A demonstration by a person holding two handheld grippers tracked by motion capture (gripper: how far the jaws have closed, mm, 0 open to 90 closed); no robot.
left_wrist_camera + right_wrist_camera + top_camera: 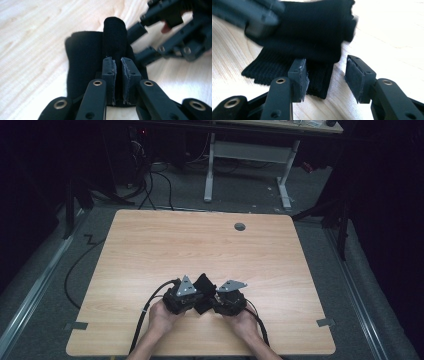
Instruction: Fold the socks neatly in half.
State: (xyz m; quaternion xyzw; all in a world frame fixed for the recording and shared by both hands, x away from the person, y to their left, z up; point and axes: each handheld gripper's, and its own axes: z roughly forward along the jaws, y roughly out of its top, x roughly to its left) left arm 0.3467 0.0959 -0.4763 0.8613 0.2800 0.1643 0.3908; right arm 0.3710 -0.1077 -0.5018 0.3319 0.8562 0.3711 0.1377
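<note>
A black ribbed knit cloth (204, 282) lies near the front middle of the wooden table (150, 250), between my two grippers. In the left gripper view, a raised fold of the cloth (113, 35) stands up between the pads, and my left gripper (118, 61) is shut on it. My right gripper (327, 70) is open, and a corner of the cloth (287, 37) lies flat between its jaws without touching the pads (354, 75). From above, the left gripper (199, 296) and the right gripper (214, 299) point at each other, almost tip to tip.
A round grommet hole (240, 226) sits near the table's far edge. Cables trail from both grippers toward the front edge. Beyond the table stands a white desk frame (247, 155) on a grey floor with cables (80, 265).
</note>
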